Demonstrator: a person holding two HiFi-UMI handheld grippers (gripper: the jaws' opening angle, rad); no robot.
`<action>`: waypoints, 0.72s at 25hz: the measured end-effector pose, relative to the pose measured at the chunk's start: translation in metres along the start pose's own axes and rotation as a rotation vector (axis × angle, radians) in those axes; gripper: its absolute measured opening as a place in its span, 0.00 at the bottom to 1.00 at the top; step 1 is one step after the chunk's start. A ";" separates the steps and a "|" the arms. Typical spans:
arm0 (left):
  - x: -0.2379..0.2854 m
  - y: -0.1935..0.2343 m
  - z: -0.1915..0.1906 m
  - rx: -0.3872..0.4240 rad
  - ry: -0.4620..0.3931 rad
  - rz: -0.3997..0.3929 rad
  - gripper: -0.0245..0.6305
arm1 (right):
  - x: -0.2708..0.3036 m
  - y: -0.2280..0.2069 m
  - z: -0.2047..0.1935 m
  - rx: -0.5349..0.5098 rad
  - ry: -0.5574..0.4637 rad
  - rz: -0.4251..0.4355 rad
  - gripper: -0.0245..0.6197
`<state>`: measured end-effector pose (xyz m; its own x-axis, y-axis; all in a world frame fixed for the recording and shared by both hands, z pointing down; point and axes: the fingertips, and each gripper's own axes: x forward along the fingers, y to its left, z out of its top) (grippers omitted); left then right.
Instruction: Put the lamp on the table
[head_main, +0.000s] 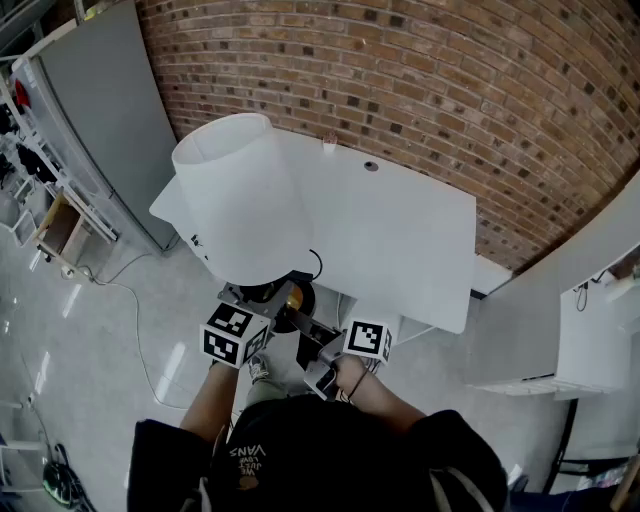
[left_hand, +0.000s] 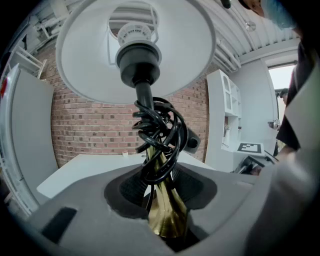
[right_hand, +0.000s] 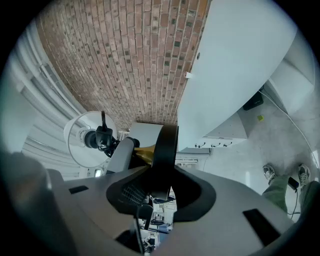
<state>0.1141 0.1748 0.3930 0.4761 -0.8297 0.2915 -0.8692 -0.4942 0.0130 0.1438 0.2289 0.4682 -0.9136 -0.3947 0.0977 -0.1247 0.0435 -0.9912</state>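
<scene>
While the person stands before the white bench (head_main: 410, 240), both tongs hold the lamp (head_main: 235, 200) in the air. The left tongs (left_hand: 165, 187) are closed on its brass stem (left_hand: 170, 220), just under the wound black cord (left_hand: 160, 135). The right tongs (right_hand: 164, 187) pinch the rim of its black base (right_hand: 166, 145). The shade (left_hand: 80, 55) rises above the left tongs.

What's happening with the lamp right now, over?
Left claw grips lamp by stem, right claw by base. Lamp aloft, not yet on table. Nothing seen blocking.
</scene>
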 end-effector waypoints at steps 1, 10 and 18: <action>0.000 0.000 0.000 0.002 0.002 -0.001 0.28 | 0.000 0.000 0.000 0.003 -0.001 0.001 0.23; 0.011 0.012 0.005 0.002 -0.004 -0.020 0.28 | 0.012 -0.002 0.011 -0.004 -0.025 -0.021 0.22; 0.028 0.064 0.010 0.029 -0.007 -0.067 0.28 | 0.065 0.002 0.033 -0.005 -0.077 -0.004 0.22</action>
<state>0.0733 0.1173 0.3929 0.5343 -0.7962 0.2838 -0.8311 -0.5560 0.0049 0.0967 0.1727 0.4697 -0.8805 -0.4645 0.0945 -0.1306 0.0462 -0.9904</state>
